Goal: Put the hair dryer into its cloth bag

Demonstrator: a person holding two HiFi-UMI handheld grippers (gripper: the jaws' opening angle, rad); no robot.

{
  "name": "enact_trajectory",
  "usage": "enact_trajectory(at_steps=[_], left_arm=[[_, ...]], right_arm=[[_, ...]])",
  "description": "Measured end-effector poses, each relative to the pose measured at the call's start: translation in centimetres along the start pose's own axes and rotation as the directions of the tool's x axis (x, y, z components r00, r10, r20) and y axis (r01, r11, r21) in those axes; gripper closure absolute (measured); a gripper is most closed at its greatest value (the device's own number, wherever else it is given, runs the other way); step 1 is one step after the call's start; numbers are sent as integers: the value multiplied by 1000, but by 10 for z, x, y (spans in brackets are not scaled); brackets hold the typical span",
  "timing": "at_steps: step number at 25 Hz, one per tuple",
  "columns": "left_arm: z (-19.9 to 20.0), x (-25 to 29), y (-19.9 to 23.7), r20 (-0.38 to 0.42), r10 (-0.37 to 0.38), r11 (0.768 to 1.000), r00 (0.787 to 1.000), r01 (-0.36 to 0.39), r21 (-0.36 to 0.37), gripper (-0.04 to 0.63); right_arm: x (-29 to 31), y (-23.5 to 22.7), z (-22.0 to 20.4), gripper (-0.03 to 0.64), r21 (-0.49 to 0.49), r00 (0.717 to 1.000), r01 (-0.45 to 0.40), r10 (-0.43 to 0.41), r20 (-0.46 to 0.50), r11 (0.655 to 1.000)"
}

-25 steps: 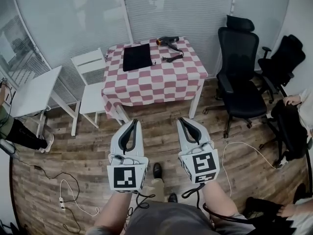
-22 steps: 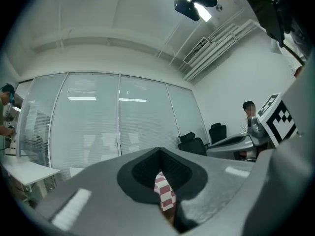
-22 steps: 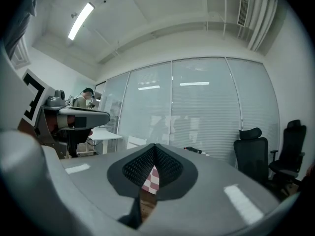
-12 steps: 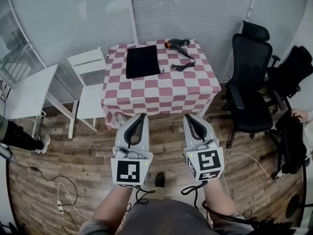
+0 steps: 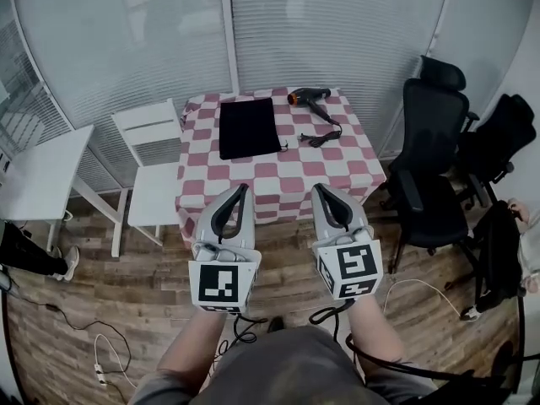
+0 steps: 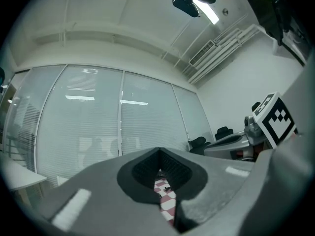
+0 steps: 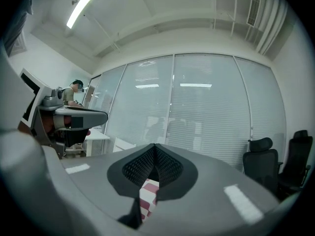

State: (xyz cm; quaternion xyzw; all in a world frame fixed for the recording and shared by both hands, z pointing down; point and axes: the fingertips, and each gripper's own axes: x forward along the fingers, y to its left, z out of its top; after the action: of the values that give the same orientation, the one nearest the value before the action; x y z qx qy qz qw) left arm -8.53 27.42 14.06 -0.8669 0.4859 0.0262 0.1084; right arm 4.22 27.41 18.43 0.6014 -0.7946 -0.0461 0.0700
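Checkered tabletop [image 5: 278, 175] is nearer than a second ago, so the task is only in approach: the hair dryer [image 5: 310, 98] lies at its far edge beside the cloth bag [image 5: 249, 127], and left claw [image 5: 242, 191] and right claw [image 5: 319, 191] are pressed together, empty.

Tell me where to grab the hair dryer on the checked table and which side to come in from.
Take the hair dryer by its handle, probably. That is the slim part, angling from the barrel toward the near right of the table, so the right gripper can come from the near edge with jaws across it. Keep clear of the coiled cord at the handle's end.
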Motion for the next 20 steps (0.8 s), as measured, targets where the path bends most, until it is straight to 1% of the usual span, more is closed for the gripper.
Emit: enact_trajectory(at_steps=[6, 12, 20], left_arm=[[-12, 24, 14, -6, -8, 1000, 1000, 8, -18, 595], [-45, 58, 24, -57, -4, 999, 998, 2, -38, 595], [-84, 136, 45, -114, 7, 1000, 993, -10, -30, 595]], right_arm=[[33, -3, -6, 590, -13, 1000, -16, 16, -19, 1000], [73, -18, -27, 591, 8, 998, -38, 38, -52, 999], [157, -49, -60, 590, 37, 991, -100, 103, -87, 994]])
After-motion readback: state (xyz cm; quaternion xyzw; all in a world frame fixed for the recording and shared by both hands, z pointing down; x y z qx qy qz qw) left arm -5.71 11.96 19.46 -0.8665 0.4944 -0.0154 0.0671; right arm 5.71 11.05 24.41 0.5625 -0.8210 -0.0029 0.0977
